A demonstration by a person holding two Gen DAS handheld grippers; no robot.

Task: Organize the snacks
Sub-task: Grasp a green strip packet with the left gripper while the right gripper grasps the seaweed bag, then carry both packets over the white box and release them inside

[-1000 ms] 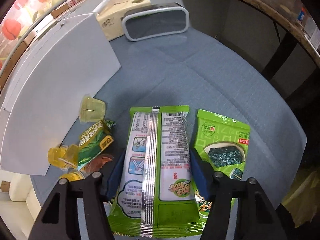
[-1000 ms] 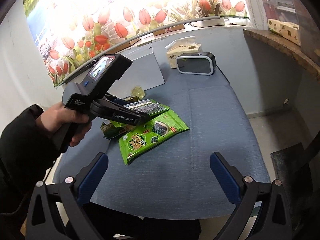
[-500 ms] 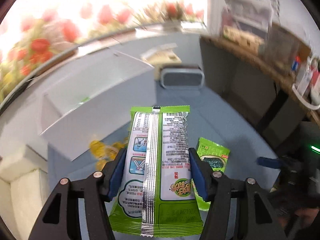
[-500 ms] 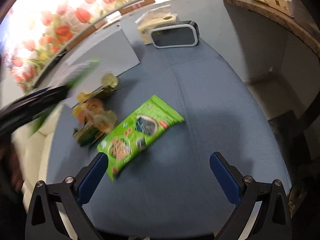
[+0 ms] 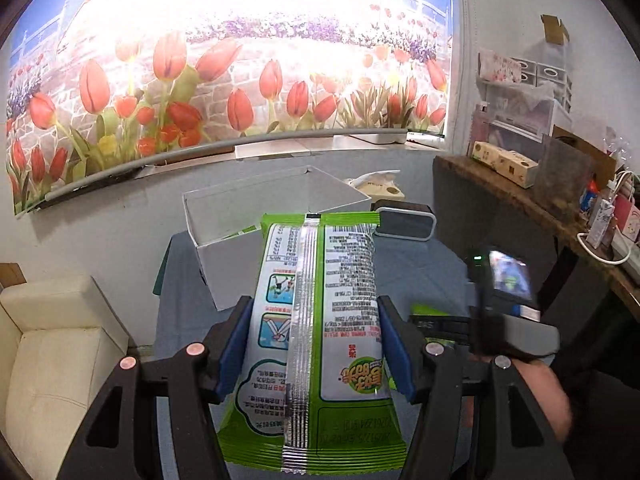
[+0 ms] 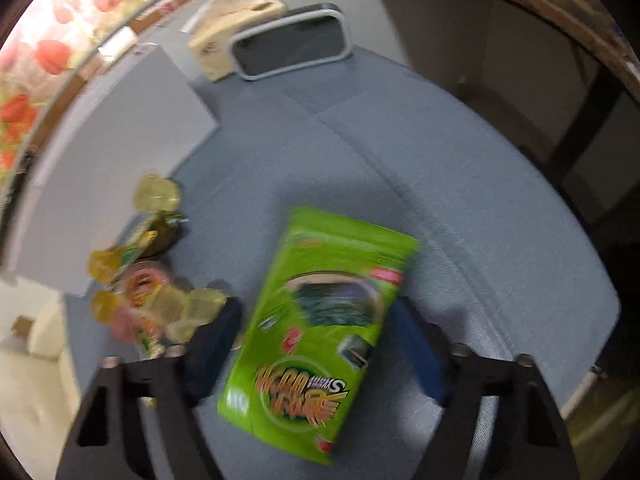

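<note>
My left gripper (image 5: 314, 304) is shut on a green snack packet (image 5: 316, 320), held in the air with its silver back seam facing the camera. Beyond it stands an open white box (image 5: 280, 216) on the blue table. My right gripper (image 6: 316, 312) points down over a second green seaweed packet (image 6: 320, 320) lying flat on the blue cloth. That packet sits between the fingers, whose jaws are closing and stand close to its edges; the picture is blurred and shows no squeeze. In the left wrist view the right gripper's body (image 5: 504, 304) and a hand appear low at the right.
Yellow jelly cups (image 6: 158, 196) and small snack packets (image 6: 140, 284) lie left of the seaweed packet, beside the white box (image 6: 120, 140). A tissue box (image 6: 240, 12) and a silver-rimmed black device (image 6: 292, 40) stand at the table's back. A cream sofa (image 5: 48, 340) lies left, a wooden shelf (image 5: 520, 200) right.
The left gripper lifted its packet off the table and swung up to face the white box. The right gripper dropped over the seaweed packet and its fingers narrowed.
</note>
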